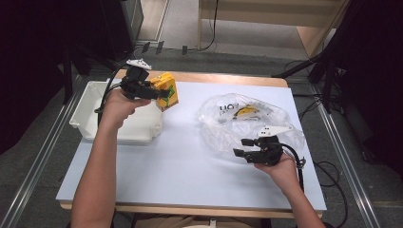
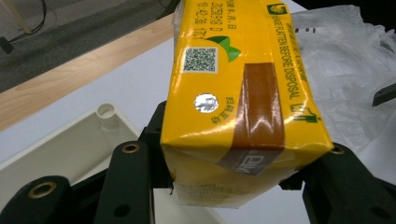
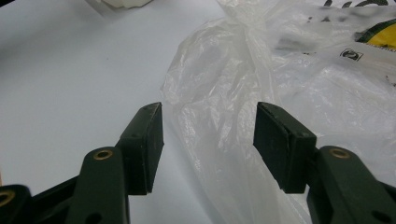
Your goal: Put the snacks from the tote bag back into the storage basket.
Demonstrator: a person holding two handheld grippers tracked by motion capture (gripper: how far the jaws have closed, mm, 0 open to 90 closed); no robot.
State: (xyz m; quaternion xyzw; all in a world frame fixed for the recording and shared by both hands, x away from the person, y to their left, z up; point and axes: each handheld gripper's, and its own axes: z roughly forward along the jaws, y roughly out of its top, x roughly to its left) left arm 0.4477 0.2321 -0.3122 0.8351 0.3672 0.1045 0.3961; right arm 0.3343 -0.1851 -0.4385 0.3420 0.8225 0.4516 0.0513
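Note:
My left gripper is shut on a yellow drink carton and holds it in the air at the far right corner of the white bin. In the left gripper view the carton sits between the two black jaws, with a brown tape strip and a QR code facing the camera. My right gripper stands open at the near left edge of a clear plastic bag on the white mat. In the right gripper view a fold of the bag lies between the open jaws, and the pads do not press on it.
The white bin stands at the table's left, its corner below the carton. A yellow item shows through the bag. The white mat covers most of the wooden table. Dark stands and cables surround the table.

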